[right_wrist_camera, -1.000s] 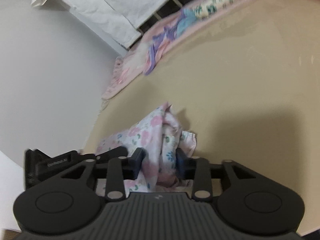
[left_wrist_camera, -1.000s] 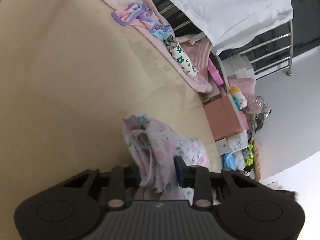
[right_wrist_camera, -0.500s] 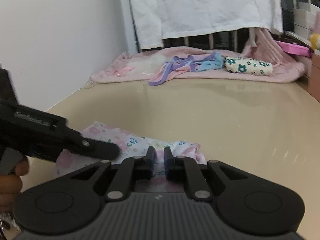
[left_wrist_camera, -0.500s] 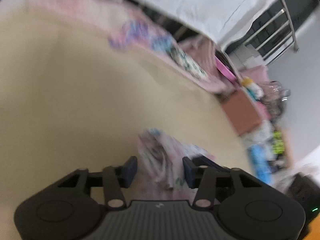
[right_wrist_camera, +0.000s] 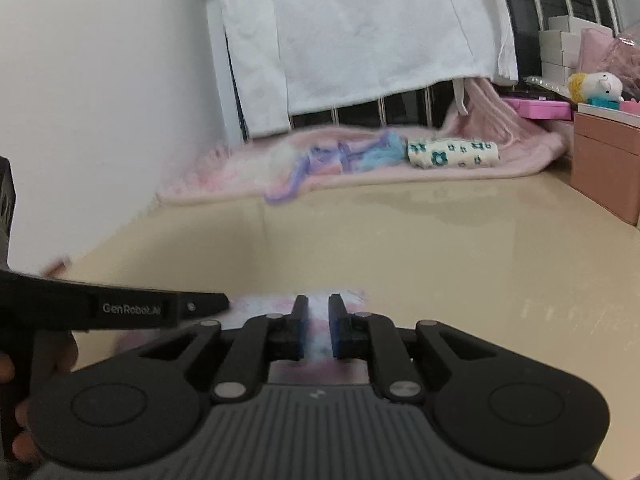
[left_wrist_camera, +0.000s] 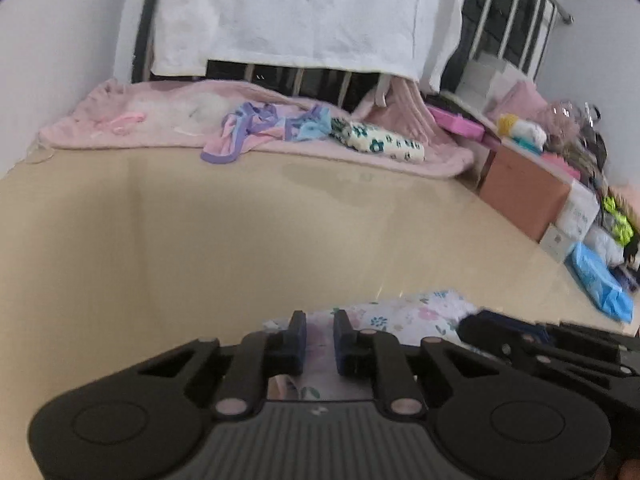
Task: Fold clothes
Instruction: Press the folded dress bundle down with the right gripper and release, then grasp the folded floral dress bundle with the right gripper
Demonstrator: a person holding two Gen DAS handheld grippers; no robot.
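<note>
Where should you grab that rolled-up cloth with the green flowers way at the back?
Probably around the middle of the flowered roll, coming down from above. It lies on its side on the pink blanket, long and round like a sausage, so one finger could go on each long side. Its left end touches the purple and blue clothes, so that end is crowded.

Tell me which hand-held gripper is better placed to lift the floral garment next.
Right, I think: the right hand-held gripper pinches the floral garment between narrow jaws. The left hand-held gripper is closing, with fabric between its jaws.
</note>
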